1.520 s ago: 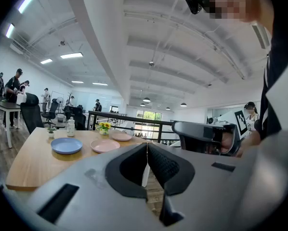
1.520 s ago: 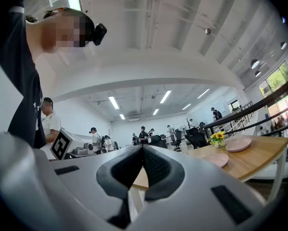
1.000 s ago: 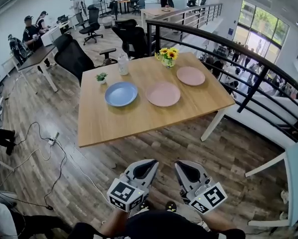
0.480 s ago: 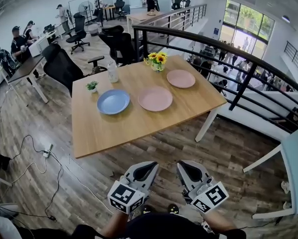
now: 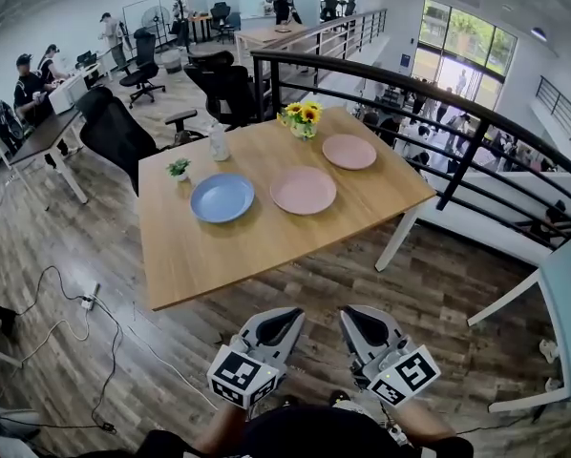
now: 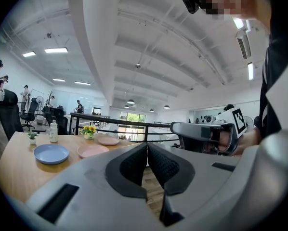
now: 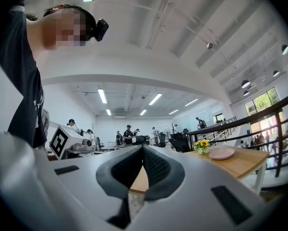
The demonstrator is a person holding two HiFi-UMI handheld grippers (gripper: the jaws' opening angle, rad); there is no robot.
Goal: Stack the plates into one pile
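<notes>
Both my tongs are held low by my body, well short of the table (image 5: 228,256). The left tongs (image 5: 280,324) and right tongs (image 5: 362,328) are pinched closed on nothing. Out on the table sit the blue plate (image 5: 222,197), a pink plate (image 5: 304,190) just beside it, and the far pink plate (image 5: 348,152) by the flowers (image 5: 301,115).

left tongs (image 6: 147,146): pressed together, empty | table (image 6: 14,170): blue plate (image 6: 51,153), near pink plate (image 6: 92,150), far pink plate (image 6: 108,140), apart

Blue plate (image 5: 222,197) at left, pink plate (image 5: 304,190) just beside it, second pink plate (image 5: 348,151) farther back right; all flat, unstacked on desk (image 5: 266,237).
</notes>
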